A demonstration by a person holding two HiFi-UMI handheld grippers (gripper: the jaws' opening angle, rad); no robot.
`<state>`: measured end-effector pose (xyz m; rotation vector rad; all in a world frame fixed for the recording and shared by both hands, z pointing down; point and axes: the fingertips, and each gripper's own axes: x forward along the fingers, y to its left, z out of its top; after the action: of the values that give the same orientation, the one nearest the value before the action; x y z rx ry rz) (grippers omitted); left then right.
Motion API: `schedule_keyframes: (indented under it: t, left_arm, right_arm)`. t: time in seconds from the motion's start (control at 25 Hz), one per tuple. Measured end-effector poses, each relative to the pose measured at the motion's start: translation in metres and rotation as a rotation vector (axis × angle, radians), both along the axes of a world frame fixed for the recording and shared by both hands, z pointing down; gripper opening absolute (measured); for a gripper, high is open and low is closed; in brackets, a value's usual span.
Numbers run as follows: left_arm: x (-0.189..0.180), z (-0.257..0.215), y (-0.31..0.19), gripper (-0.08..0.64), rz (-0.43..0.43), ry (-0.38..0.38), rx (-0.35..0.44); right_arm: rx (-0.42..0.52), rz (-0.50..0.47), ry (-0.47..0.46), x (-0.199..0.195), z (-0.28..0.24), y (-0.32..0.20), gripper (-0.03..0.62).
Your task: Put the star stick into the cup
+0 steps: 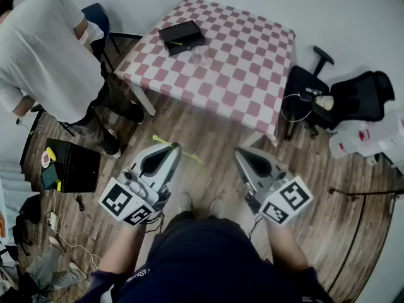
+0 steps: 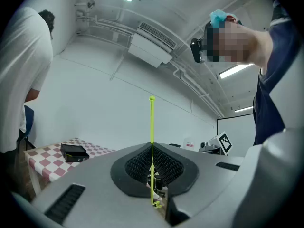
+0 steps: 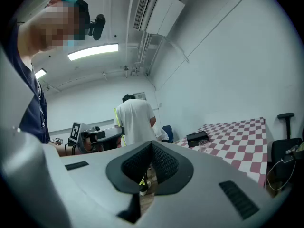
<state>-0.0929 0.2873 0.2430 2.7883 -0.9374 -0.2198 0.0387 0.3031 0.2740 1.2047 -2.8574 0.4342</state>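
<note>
On the table (image 1: 252, 81), toward its far left, a box (image 1: 182, 36), the cup (image 1: 200, 55) just beside it. Left of the table, a person (image 1: 44, 49); right, a chair (image 1: 309, 93). Before the table, over the floor, left gripper (image 1: 169, 149) and right gripper (image 1: 243, 153) side by side, star stick (image 1: 194, 160) between the left one's jaws.

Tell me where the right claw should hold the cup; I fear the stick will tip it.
Probably low around its side wall, coming from the near edge of the table: the cup stands upright, and the black box lies close on its far side.
</note>
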Motion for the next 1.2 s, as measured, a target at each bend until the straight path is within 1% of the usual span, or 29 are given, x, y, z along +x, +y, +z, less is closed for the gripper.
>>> schedule_keyframes:
  t: [0.16, 0.36, 0.84, 1.2]
  left_arm:
    - [0.007, 0.003, 0.001, 0.031, -0.002, -0.005, -0.003]
    - [0.019, 0.005, 0.005, 0.031, -0.012, -0.013, -0.007]
    - [0.056, 0.011, 0.025, 0.031, -0.044, -0.024, -0.014]
    - [0.065, 0.016, 0.025, 0.031, -0.068, -0.025, -0.030]
  right_arm:
    - [-0.005, 0.005, -0.003, 0.008, 0.005, -0.001, 0.008]
    - [-0.017, 0.012, -0.030, 0.021, 0.007, -0.002, 0.008]
    - [-0.013, -0.037, -0.035, 0.055, 0.011, 0.018, 0.008]
    - [-0.028, -0.064, -0.042, 0.070, 0.016, 0.017, 0.008]
